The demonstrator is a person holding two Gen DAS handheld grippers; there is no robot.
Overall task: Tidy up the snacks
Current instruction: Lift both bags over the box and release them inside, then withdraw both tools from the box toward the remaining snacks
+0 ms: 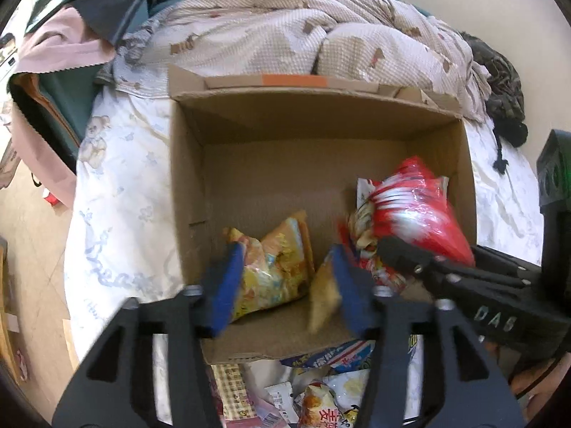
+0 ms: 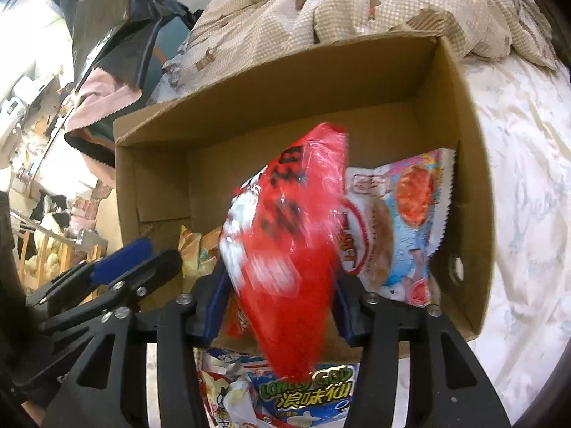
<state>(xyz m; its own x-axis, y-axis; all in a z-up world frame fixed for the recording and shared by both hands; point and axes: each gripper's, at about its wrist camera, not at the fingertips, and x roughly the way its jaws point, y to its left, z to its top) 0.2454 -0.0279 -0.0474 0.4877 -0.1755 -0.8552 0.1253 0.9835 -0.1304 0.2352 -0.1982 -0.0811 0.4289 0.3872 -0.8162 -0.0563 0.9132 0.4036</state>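
Open box on the bed, snacks inside it and in front of it.

The cardboard box [image 1: 321, 114] sits on the bed sheet [image 1: 121, 185], with the bunched quilt [image 1: 285, 25] behind its far wall. Inside, a snack packet [image 1: 271, 267] lies at the near left of the box floor, and a second packet [image 2: 399, 228] leans against the right wall. The right gripper [image 2: 278, 306] holds a large bag [image 2: 285, 249] over the box's near right part, in front of that leaning packet. The left gripper [image 1: 282, 281] hovers over the near edge, left of the right one. More loose packets [image 1: 321, 392] lie on the sheet before the box.
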